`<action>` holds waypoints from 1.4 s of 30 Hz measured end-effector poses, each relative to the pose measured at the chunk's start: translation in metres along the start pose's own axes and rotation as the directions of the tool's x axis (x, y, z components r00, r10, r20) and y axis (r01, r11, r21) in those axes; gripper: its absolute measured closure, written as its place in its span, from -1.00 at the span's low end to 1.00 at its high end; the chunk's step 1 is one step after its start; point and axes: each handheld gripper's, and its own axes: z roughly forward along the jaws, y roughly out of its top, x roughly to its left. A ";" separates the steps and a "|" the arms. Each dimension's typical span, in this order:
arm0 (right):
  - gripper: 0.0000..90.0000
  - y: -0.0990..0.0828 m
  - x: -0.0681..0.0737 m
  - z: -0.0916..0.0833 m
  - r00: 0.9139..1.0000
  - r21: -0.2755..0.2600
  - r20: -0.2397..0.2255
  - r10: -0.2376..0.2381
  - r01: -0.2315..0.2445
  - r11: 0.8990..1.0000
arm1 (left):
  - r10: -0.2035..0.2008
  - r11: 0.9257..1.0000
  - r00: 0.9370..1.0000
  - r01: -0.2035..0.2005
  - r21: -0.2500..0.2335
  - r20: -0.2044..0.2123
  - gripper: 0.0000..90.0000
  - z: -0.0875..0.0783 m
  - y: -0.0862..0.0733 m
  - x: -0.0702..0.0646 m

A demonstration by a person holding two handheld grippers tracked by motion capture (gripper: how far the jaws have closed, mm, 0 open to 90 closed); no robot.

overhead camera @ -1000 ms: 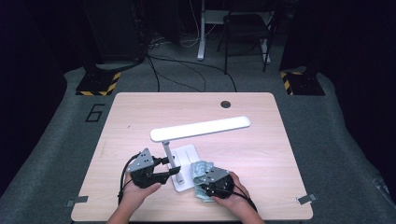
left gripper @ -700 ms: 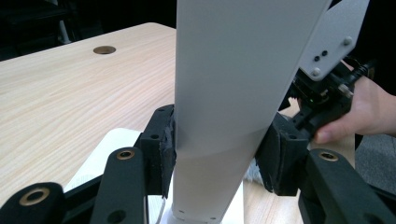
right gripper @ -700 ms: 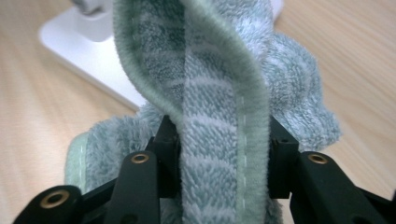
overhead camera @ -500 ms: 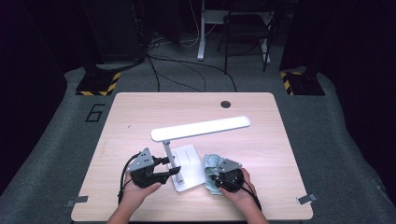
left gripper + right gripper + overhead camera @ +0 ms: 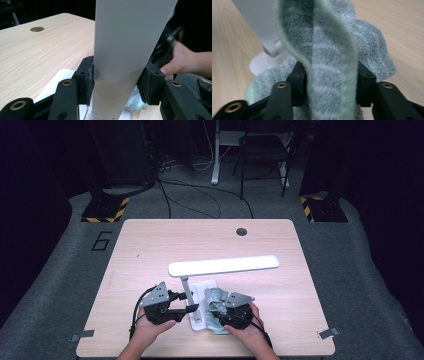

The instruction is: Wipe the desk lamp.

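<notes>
Pale wood table (image 5: 150, 250) under a dark room, cables and chair legs on the floor beyond its far edge.

Left gripper (image 5: 116, 83): both pads pressed flat against the grey lamp post (image 5: 125, 50), one on each side, low on the post near its foot. Post is smooth, matte, upright.

Right gripper (image 5: 329, 82): jaws have just been opening; a fold of the cloth (image 5: 332, 50) stands between them, fluffy, grey-green with pale stripes and a light hem. Contact with both pads looks likely; firm grip cannot be confirmed.

High view: cloth (image 5: 214, 300) lies on the white lamp base (image 5: 200, 317) at the table's 6 o'clock edge, right gripper (image 5: 222, 307) over it. Long white lamp head (image 5: 223, 265) spans across at 12 o'clock of both grippers. Round grommet hole (image 5: 242, 231) farther off at 12.

Left gripper (image 5: 187, 301) points toward 3 o'clock; hands enter from 6, forearms close together.
</notes>
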 end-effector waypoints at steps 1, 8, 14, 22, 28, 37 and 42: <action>0.03 -0.001 0.000 0.003 1.000 0.012 0.004 0.001 -0.001 1.000 | 0.005 1.000 1.000 -0.005 0.000 0.001 0.14 0.000 0.000 0.001; -0.27 -0.002 -0.004 -0.006 0.998 -0.036 0.050 0.042 -0.040 0.999 | -0.009 1.000 1.000 0.009 -0.006 -0.008 0.13 0.000 0.000 -0.001; -0.30 -0.001 -0.006 -0.021 0.989 -0.086 0.126 0.074 -0.063 0.994 | -0.008 1.000 1.000 0.008 -0.004 -0.012 0.12 0.000 0.000 -0.001; -0.16 -0.009 -0.015 -0.010 0.982 -0.051 0.066 0.176 -0.172 0.984 | -0.018 1.000 1.000 0.018 -0.007 -0.019 0.11 -0.001 0.000 -0.001; -0.11 -0.011 -0.015 0.003 0.981 -0.009 0.021 0.194 -0.194 0.981 | -0.028 1.000 0.999 0.028 -0.006 -0.016 0.09 -0.003 0.000 -0.001; 0.31 -0.010 -0.008 0.003 0.988 -0.001 0.017 0.152 -0.152 0.988 | -0.034 0.999 0.999 0.034 -0.002 -0.020 0.10 -0.004 0.001 -0.002; 0.52 -0.008 -0.006 0.002 0.993 0.010 0.020 0.120 -0.120 0.993 | -0.021 1.000 0.999 0.020 -0.003 -0.029 0.09 -0.007 0.001 -0.002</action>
